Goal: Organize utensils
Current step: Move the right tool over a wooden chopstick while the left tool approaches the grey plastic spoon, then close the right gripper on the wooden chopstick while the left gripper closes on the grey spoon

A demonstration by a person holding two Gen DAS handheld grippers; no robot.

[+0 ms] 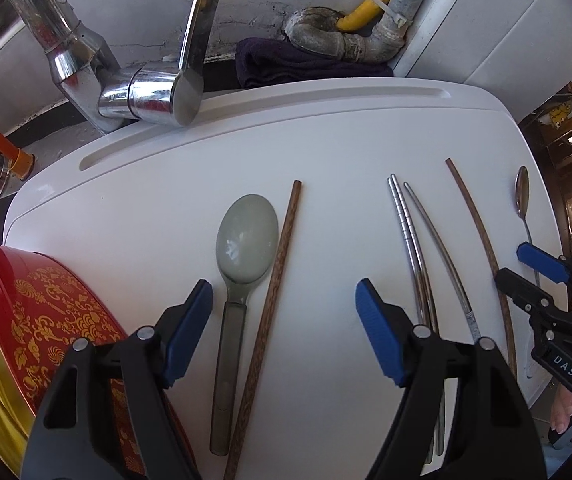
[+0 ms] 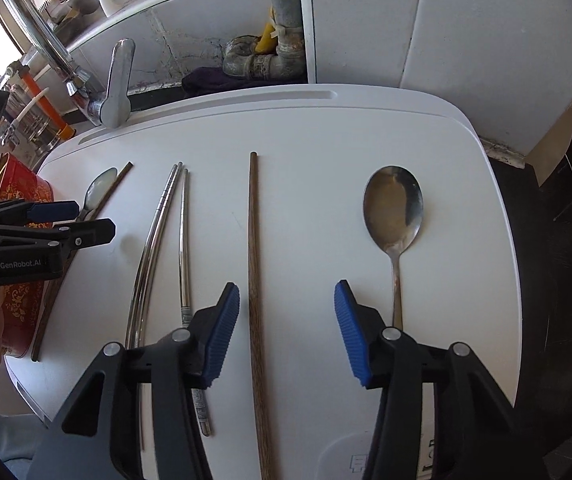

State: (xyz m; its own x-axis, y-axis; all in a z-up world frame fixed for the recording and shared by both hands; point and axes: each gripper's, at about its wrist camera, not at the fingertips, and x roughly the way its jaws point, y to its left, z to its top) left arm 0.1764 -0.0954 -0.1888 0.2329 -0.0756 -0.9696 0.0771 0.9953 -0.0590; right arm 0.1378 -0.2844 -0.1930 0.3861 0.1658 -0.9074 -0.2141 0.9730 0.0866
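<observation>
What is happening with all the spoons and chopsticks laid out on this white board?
A person is sorting utensils with two tools. The left hand-held gripper straddles a grey spoon and a wooden chopstick, pads not touching. The right hand-held gripper has its pads either side of another wooden chopstick, not yet pressing. Metal chopsticks and a steel spoon lie on the white board.

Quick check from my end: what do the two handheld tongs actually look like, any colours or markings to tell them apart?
Both look alike: black plastic frames with silver rivets and blue ribbed pads. The left tongs carry white "GenRobot.AI" lettering on the body, read in the right wrist view; the right tongs show "DAS" on the side in the left wrist view. No cables visible. Fingers show behind them; no sleeve is visible.
</observation>
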